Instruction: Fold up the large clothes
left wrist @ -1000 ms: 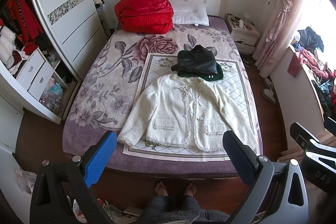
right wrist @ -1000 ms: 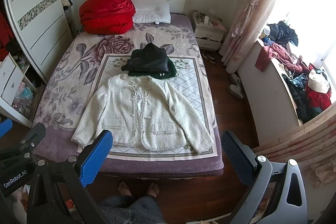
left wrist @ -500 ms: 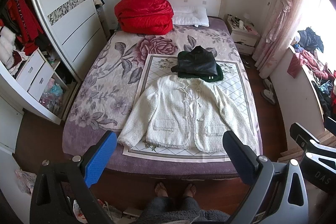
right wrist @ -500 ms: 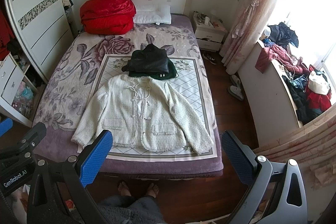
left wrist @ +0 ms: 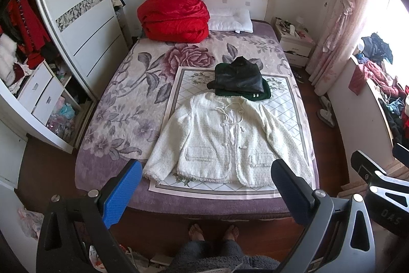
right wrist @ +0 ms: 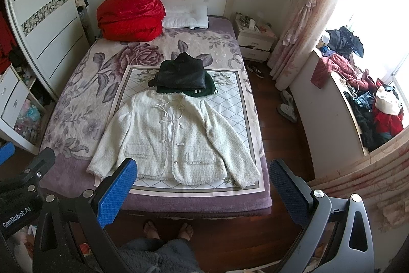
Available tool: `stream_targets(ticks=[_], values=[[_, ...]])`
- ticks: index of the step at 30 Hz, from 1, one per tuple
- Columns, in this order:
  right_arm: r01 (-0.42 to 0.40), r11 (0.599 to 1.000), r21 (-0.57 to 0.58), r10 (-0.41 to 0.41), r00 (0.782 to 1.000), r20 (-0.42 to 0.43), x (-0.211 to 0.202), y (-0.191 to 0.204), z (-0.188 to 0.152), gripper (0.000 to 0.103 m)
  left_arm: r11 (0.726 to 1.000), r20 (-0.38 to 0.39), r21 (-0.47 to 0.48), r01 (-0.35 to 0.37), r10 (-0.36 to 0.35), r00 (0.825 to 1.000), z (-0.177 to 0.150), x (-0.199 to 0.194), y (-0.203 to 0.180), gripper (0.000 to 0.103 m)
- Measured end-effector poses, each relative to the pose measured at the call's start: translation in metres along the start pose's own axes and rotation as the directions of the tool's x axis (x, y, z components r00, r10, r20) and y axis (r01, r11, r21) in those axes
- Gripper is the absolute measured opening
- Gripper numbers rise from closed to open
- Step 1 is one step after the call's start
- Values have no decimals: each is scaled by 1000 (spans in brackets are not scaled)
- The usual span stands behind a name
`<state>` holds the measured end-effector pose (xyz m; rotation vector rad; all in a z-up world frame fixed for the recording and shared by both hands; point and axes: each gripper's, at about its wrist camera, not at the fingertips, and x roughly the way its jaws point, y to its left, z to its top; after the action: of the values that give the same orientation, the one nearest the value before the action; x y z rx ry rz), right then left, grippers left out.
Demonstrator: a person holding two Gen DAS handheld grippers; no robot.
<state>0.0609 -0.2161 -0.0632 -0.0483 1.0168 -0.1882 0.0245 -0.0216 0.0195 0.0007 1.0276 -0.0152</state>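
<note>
A white fuzzy jacket (left wrist: 225,142) (right wrist: 173,140) lies spread flat, front up, sleeves out, on a patterned mat (left wrist: 281,104) at the foot of the bed (left wrist: 122,104). Behind its collar sits a folded stack: a black leather garment (left wrist: 239,77) (right wrist: 181,74) on a dark green one (left wrist: 265,94). My left gripper (left wrist: 207,181) hovers open above the bed's foot edge, nothing between its blue pads. My right gripper (right wrist: 203,182) is open too, held high over the same edge. Neither touches the jacket.
A red folded quilt (left wrist: 175,15) and white pillow (left wrist: 230,21) lie at the headboard. An open wardrobe (left wrist: 64,42) stands left, a nightstand (left wrist: 294,42) and clothes-strewn ledge (right wrist: 358,94) right. A person's bare feet (left wrist: 212,232) stand on the wooden floor.
</note>
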Motion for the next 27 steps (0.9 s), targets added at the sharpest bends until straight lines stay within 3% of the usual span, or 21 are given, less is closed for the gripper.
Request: stream_targets(ticks=[3,6,10,13,15,16,17,19,21,22,25,27], values=[[2,1000,30,-2,1000,-11,3,-1,9,103,999,36,4,-32,32,999,25,4,-9,103],[4,997,76,-4,1000,-3,23,-9,24,103,994,126,27,-109,105,986,53,26,-4,103],[36,983,180,-28,998,-47,94,-40,26,103,982,161,53,-183,173,972,72,85,-14,103],[33,943,332,13,991,-136,168,-75,-5,97,974,126,62,-217,209,970,78,143,-26,103],[28,892,452,77,974,-212,220,-105,-27,59,969,82,71,-236,230,970,80,183,-35,103],[18,857,516,125,962,-243,248,-122,-41,54,966,63,69,-247,243,968,78,203,-40,103],[16,826,564,157,953,-257,270,-134,-54,53,964,46,69,-256,253,966,69,218,-41,103],[3,721,693,255,928,-270,331,-166,-86,54,957,-6,73,-280,281,960,61,260,-53,103],[4,634,773,315,912,-263,382,-191,-119,64,951,-53,77,-298,303,952,43,294,-61,103],[32,571,820,346,896,-277,420,-207,-141,66,951,-71,76,-301,306,949,34,307,-64,103],[118,465,877,373,873,-315,503,-236,-195,67,949,-164,87,-302,313,936,14,369,-82,103],[189,409,893,356,868,-347,548,-249,-225,67,946,-201,104,-307,322,925,-1,401,-91,103]])
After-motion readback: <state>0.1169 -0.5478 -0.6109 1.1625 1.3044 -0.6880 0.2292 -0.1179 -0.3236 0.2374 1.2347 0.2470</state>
